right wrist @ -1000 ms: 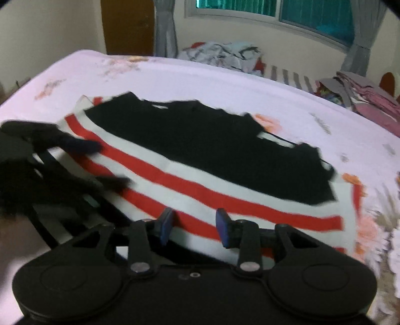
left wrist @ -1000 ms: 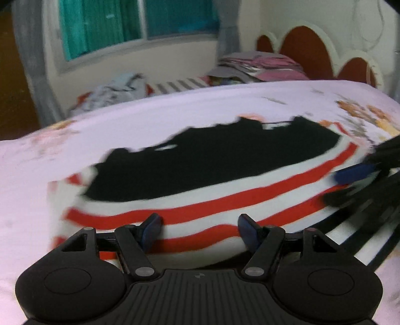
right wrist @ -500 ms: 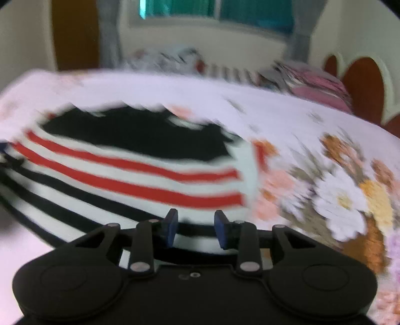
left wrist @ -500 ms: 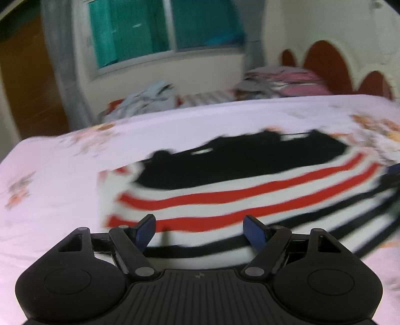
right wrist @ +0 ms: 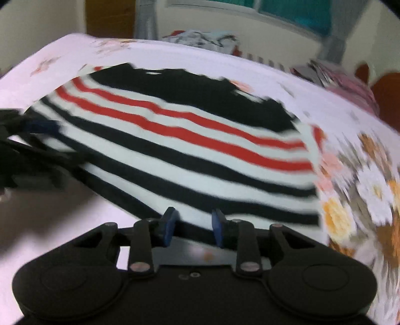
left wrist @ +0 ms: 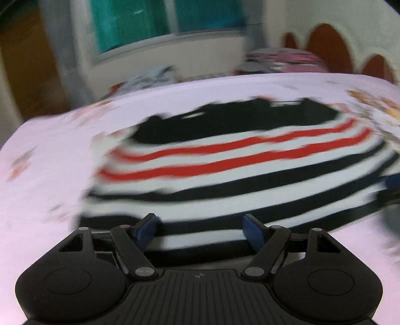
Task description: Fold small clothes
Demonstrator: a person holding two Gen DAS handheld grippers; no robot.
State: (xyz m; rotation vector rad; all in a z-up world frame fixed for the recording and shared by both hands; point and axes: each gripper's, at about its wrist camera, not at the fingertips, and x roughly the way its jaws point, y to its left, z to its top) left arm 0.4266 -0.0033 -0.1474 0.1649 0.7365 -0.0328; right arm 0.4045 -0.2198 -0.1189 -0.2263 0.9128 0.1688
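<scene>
Bed: pink sheet (left wrist: 50, 160) with floral print, brightest flowers at the right edge in the right wrist view (right wrist: 370, 180); it fills most of both views.
Striped garment: lies spread flat on the sheet, mid-bed (left wrist: 225, 180) (right wrist: 180, 150). Black block at the far end, then two red stripes on white, then black stripes on white toward the near hem. Both views are motion-blurred, so edges are not sharp.
Headboard: scalloped, red-brown panels, far right (left wrist: 322, 47).
Window: teal panes on the far wall (left wrist: 160, 22).
Other clothes: a pinkish pile at the far right by the headboard (left wrist: 287, 57); a pale crumpled heap at the far side below the window (right wrist: 202, 37).
My left gripper: (left wrist: 200, 230) fingers spread wide, nothing between them; blue pads (left wrist: 147, 228) sit over the near hem of the garment. Whether they touch the cloth, I cannot tell.
My right gripper: (right wrist: 193, 226) fingers parted with a moderate gap, narrower than my left, holding nothing; tips over the near hem at its right part.
Cross-view: each of my grippers shows as a dark blur at the other's edge, beside the near stripes.
</scene>
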